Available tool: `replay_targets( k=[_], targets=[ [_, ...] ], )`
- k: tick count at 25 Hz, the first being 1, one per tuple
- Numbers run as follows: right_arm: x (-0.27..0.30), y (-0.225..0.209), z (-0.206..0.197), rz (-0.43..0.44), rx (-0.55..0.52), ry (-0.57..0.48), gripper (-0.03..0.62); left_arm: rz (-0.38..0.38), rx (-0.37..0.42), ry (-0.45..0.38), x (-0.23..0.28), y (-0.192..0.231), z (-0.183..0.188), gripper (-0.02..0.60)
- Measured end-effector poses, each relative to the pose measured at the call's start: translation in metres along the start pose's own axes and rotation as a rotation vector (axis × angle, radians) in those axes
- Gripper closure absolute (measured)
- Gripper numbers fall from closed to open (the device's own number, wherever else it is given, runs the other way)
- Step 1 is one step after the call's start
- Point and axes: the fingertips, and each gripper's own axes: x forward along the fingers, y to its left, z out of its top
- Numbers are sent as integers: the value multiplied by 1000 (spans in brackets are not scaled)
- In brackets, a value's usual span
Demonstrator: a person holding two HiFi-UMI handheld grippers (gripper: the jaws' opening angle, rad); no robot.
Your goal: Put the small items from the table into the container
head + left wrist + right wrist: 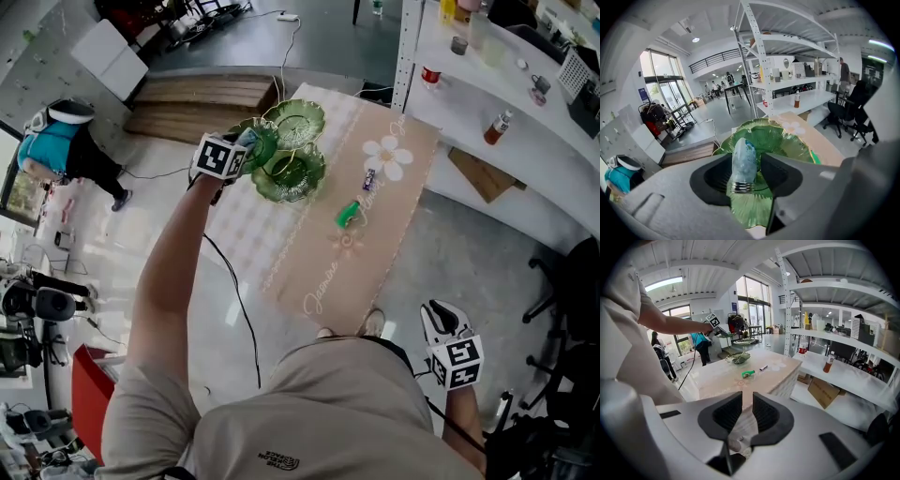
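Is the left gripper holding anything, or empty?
Holding. The left gripper clamps a small pale-blue item with a ribbed metal end, over the green dish.

Head view: high above the person, facing steeply down on the table [319, 253] and green dish stand [291, 171], some way off. Left gripper view: close over that stand, facing the shelves [801, 98]. Right gripper view: low, well back, facing across the table. Shared by all: table, stand.
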Motion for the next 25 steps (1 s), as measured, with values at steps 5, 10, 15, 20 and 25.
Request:
replay_targets(
  k=[5, 10, 15, 20, 25],
  targets=[
    [1, 10, 1, 9, -14, -7, 514, -3, 13, -48, -18, -5, 6, 388],
    [1, 23, 2, 23, -32, -11, 514, -15, 0, -141, -54, -15, 11, 388],
    [2, 43, 5, 45, -60, -19, 514, -57, -50, -265, -100, -43, 12, 388],
    [3, 64, 4, 59, -77, -17, 516, -161, -138, -388, -148, -93, -1, 388],
    [6, 90, 0, 73, -87, -12, 516, -294, -213, -445, -182, -157, -34, 388]
  ],
)
